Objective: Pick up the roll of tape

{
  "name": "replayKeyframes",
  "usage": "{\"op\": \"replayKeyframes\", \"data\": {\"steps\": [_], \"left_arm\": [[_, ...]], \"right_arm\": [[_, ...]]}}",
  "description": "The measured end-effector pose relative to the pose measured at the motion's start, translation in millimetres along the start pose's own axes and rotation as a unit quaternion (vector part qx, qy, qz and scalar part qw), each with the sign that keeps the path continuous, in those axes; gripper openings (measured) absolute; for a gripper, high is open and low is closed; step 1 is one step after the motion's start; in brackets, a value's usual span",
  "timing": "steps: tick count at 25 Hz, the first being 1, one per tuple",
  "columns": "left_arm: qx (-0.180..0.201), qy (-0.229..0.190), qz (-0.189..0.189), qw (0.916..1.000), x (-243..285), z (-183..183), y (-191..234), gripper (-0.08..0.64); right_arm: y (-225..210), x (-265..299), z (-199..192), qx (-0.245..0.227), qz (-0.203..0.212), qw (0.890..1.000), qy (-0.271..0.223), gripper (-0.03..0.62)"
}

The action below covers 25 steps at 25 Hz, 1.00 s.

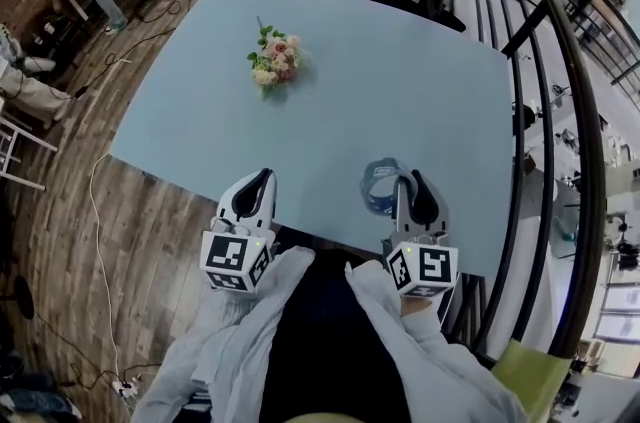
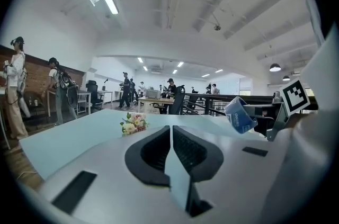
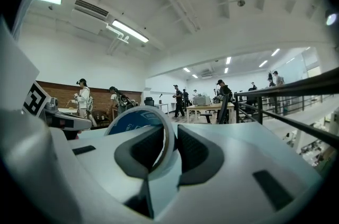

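Right gripper [image 1: 412,183] clamps the roll of tape [image 1: 382,187], apparently lifted off the table [image 1: 400,81]; left gripper [image 1: 260,181] closed, empty; next calls for a steady hold.

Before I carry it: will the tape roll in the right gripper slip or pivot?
Probably light: the roll of tape is a hollow ring. The right gripper pinches only one wall, so it may pivot. Set on edge, it could roll.
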<state>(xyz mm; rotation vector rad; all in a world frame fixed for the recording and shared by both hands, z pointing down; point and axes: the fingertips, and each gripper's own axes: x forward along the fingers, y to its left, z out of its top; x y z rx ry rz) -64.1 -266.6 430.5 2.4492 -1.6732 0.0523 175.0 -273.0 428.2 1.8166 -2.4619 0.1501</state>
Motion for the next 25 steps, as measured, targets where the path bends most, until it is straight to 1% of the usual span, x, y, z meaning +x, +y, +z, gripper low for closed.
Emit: {"op": "replayKeyframes", "data": {"steps": [7,13,19,25], "left_arm": [[-0.001,-0.001,0.005,1.0,3,0,-5,0.028],[0.002,-0.006,0.0,1.0,10,9,-2,0.028],[0.001,-0.003,-0.012,0.9999,16,9,-9,0.028],[-0.006,0.0,-0.017,0.9998,20,5,-21,0.028]], "right_arm": [[-1,2,-1,0.003,0.008,1.0,0.01,0.089],[2,11,0,0.029,0.014,0.999,0.02,0.087],[-3,10,-5,0.034,0.007,0.999,0.034,0.087],[-10,6,-7,0.036,0.01,0.999,0.037,0.087]]}}
